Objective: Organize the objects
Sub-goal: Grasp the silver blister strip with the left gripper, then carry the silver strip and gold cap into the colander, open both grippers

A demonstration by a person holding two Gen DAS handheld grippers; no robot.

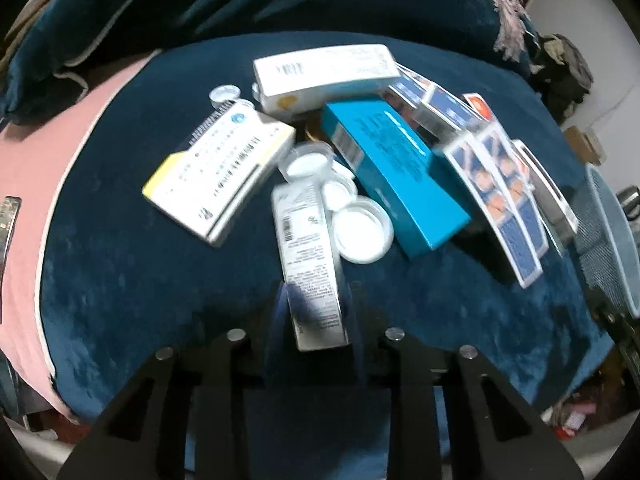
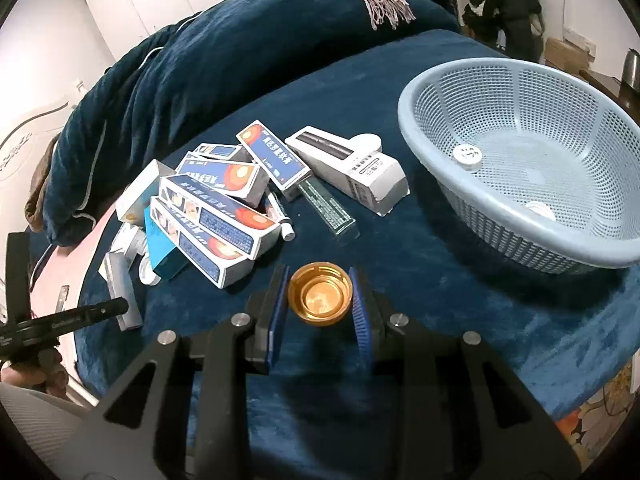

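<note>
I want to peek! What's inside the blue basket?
Inside the blue basket lies a round white cap. Another white thing peeks out, half hidden behind the near rim.

Dark blue velvet cover (image 2: 460, 320) carries everything. Centre-left of right view: box pile (image 2: 216, 208), white box (image 2: 352, 168) and thin dark tube (image 2: 326, 204) just right of it. Upper right: blue basket (image 2: 500, 208). Folded blue quilt (image 2: 240, 60) along the top; pink sheet (image 1: 32, 168) at left.

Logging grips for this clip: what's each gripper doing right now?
Left gripper: closed on a narrow white box.
Right gripper: closed on a gold cap.
</note>
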